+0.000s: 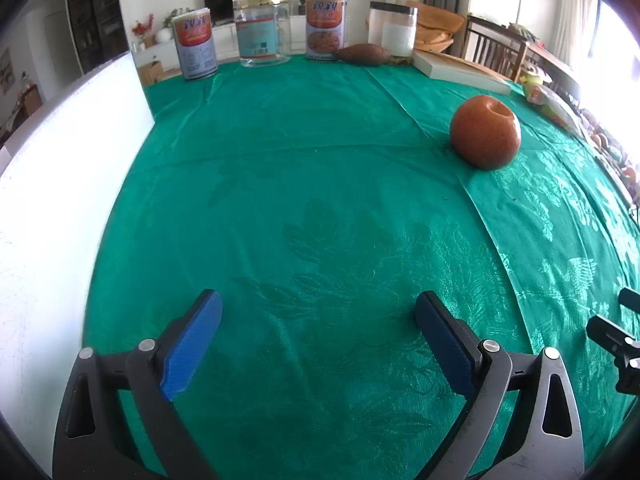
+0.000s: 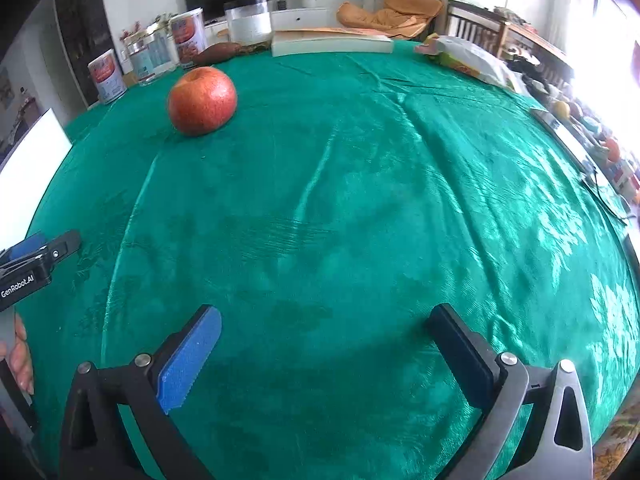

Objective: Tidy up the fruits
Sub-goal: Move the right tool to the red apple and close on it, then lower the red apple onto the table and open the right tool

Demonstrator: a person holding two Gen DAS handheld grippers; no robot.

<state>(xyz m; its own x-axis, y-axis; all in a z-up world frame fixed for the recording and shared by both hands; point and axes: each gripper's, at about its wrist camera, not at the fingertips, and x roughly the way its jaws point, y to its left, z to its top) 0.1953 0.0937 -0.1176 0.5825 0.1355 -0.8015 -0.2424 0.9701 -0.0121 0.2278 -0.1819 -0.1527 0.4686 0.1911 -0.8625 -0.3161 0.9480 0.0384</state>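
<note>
A red apple (image 1: 485, 132) sits on the green tablecloth (image 1: 312, 208), ahead and to the right in the left wrist view. It also shows ahead and to the left in the right wrist view (image 2: 202, 100). A brown sweet potato (image 1: 362, 55) lies at the table's far edge, also seen in the right wrist view (image 2: 218, 53). My left gripper (image 1: 318, 320) is open and empty, low over the cloth. My right gripper (image 2: 326, 336) is open and empty, also well short of the apple.
Two printed tins (image 1: 195, 44) (image 1: 325, 26), a clear jar (image 1: 262, 32) and a white jar (image 1: 392, 30) stand along the far edge. A book (image 1: 460, 70) and a snack bag (image 2: 468, 58) lie at the far right. A white board (image 1: 60, 184) stands at the left.
</note>
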